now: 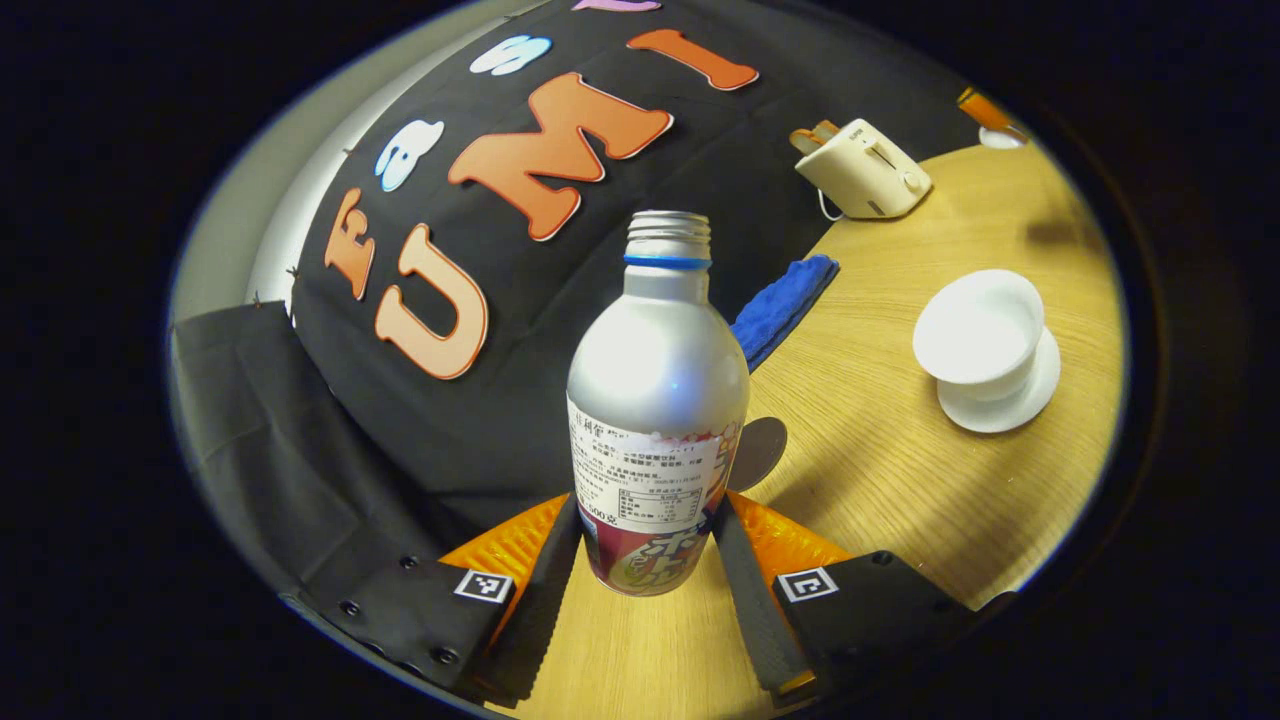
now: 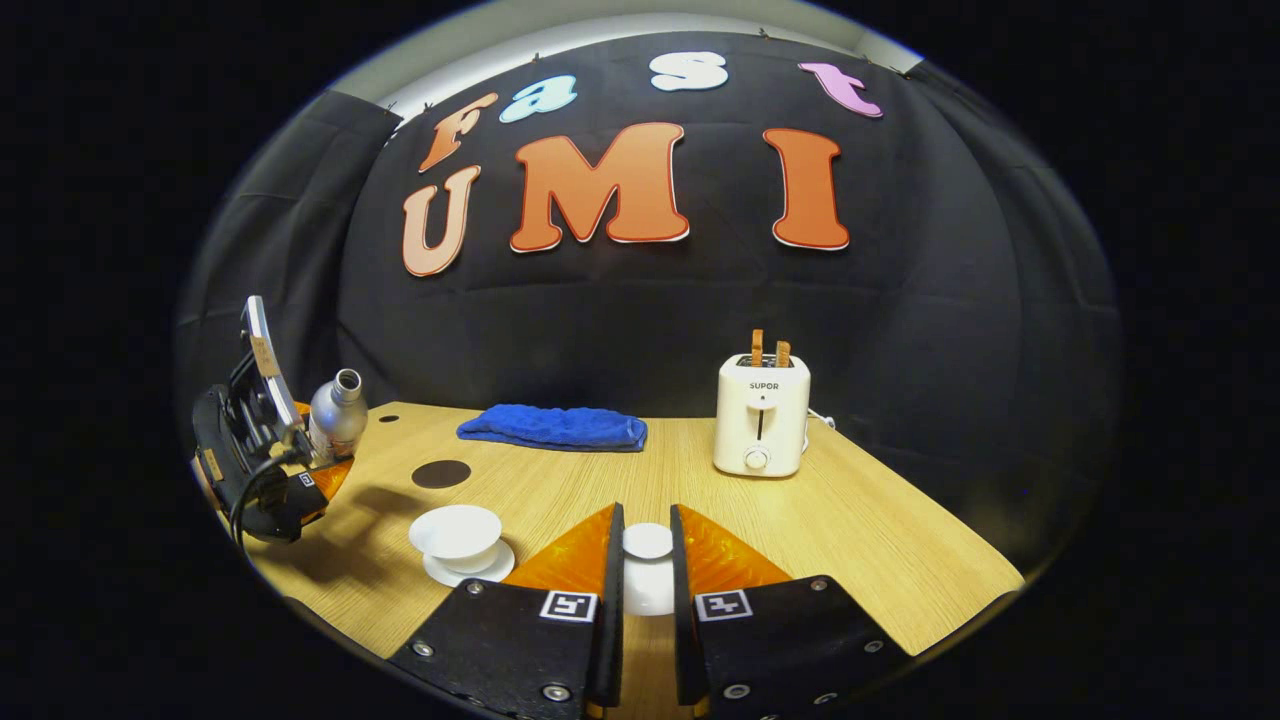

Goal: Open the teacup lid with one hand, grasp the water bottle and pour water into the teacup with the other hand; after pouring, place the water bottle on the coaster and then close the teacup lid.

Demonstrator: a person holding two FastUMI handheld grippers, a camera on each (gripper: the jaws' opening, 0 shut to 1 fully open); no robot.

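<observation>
The white ceramic teacup (image 1: 985, 335) stands uncovered on its white saucer (image 1: 1010, 395) on the light wooden table (image 1: 880, 470). In the right gripper view the same cup (image 2: 456, 532) sits to the left of the right gripper's fingers.

The small white round lid (image 2: 648, 543) is between the two fingers of the right gripper (image 2: 647, 585). The jaws are close together on both sides of the lid and seem to press it, with the lid held above the table top.

The silver metal water bottle with a blue neck ring and a printed label (image 1: 657, 420) is upright between the fingers of the left gripper (image 1: 650, 560). Both fingers lie against its lower part, so the jaws are clamped on the bottle. Its mouth has no cap. In the right gripper view the bottle (image 2: 337, 415) is at the far left, held by the other gripper, and it appears raised over the table.

The dark round coaster (image 2: 441, 474) lies flat on the table, between the bottle and the cup, and in the left gripper view its edge (image 1: 760, 450) shows just behind the bottle.

Farther back, a folded blue cloth (image 2: 553, 427) lies near the wall. A cream toaster (image 2: 762, 415) with two slices of toast stands to the right of it.
</observation>
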